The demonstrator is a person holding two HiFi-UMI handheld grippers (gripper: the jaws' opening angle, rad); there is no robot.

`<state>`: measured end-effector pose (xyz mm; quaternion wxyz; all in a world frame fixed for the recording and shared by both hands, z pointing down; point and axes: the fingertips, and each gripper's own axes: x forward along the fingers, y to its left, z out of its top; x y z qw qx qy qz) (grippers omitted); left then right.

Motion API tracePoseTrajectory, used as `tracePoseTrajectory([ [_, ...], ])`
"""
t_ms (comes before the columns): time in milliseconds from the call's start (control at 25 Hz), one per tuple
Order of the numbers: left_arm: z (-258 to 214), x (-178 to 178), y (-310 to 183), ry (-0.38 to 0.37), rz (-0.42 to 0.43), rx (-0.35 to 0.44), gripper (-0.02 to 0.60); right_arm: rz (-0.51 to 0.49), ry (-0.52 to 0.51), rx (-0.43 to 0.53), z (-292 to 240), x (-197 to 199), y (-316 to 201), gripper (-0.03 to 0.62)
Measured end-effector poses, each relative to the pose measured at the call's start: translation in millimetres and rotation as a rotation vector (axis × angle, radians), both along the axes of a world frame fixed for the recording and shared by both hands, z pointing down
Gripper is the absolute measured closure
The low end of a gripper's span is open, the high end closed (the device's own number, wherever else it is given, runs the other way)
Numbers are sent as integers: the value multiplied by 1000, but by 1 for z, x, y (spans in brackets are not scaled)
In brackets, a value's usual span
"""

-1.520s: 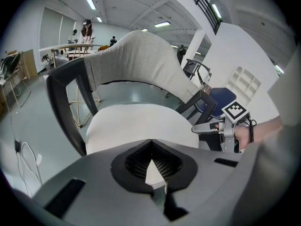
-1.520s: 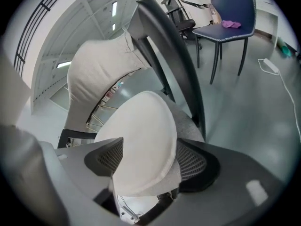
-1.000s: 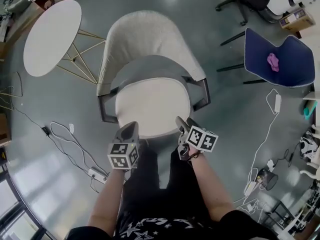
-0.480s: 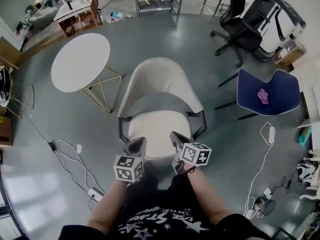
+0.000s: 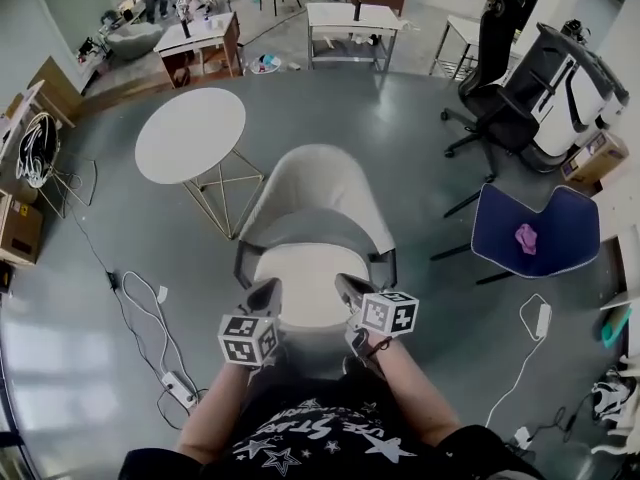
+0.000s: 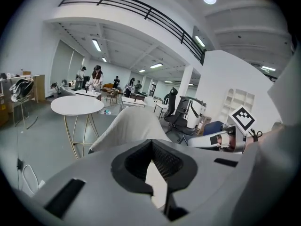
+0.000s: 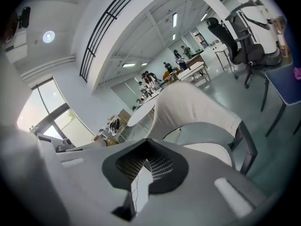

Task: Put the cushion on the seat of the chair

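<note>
The beige chair (image 5: 310, 193) stands in front of me, and the white cushion (image 5: 300, 280) lies flat on its seat. Both grippers hover side by side over the cushion's near edge and touch nothing. The left gripper (image 5: 268, 288) is shut and empty; in its own view its pads (image 6: 151, 145) meet in front of the chair's back (image 6: 131, 124). The right gripper (image 5: 346, 284) is shut too, with nothing in it. Its view shows its closed pads (image 7: 145, 149), the chair (image 7: 188, 105) and part of the cushion (image 7: 212, 149) beyond.
A round white table (image 5: 190, 133) on thin gold legs stands left of the chair. A blue chair (image 5: 530, 230) with a pink thing on it is at the right, a black office chair (image 5: 500, 98) behind it. Cables and a power strip (image 5: 172, 383) lie on the floor at the left.
Both grippers have lifted off the cushion's front edge and come back toward the person. The head view has tilted up, so the chair looks smaller and more of the room shows.
</note>
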<state>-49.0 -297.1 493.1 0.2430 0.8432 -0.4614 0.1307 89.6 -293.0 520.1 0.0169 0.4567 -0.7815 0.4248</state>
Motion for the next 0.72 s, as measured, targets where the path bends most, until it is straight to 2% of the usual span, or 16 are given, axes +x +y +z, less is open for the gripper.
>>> tracePoseTrajectory([
  [200, -14, 34, 21, 13, -82, 24, 574, -40, -38, 29, -21, 40, 19, 591],
  [440, -27, 76, 45, 27, -146, 69, 572, -109, -8, 78, -28, 89, 42, 591],
  [600, -29, 96, 59, 55, -184, 65, 574, -130, -10, 51, -15, 108, 54, 591],
  [720, -29, 108, 67, 63, -177, 60, 574, -131, -15, 32, -6, 117, 62, 591],
])
